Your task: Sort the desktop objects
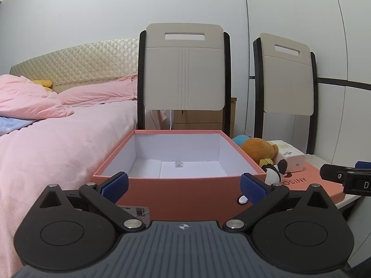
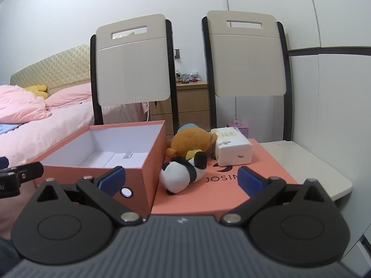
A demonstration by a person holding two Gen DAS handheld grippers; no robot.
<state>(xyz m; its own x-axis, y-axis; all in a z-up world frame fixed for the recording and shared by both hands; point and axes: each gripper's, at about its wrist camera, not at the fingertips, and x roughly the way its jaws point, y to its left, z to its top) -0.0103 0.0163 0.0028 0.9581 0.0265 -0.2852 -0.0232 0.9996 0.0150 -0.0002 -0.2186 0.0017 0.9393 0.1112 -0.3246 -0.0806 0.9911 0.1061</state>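
An open salmon box [image 1: 178,185] [image 2: 97,162] with a white inside holds only a small label. To its right the flat salmon lid [image 2: 231,192] [image 1: 317,183] carries a panda plush [image 2: 183,175] [image 1: 276,170], a brown bear plush [image 2: 192,141] [image 1: 257,149] and a white tissue pack [image 2: 231,148] [image 1: 289,155]. My left gripper [image 1: 183,186] is open in front of the box's near wall, holding nothing. My right gripper [image 2: 182,179] is open just short of the panda, which lies between and beyond its fingers.
Two beige chair backs [image 2: 132,64] [image 2: 248,55] stand behind the box and lid. A bed with pink covers [image 1: 58,143] lies to the left. The lid rests on a white chair seat [image 2: 313,169]. A wooden nightstand [image 2: 190,102] sits behind.
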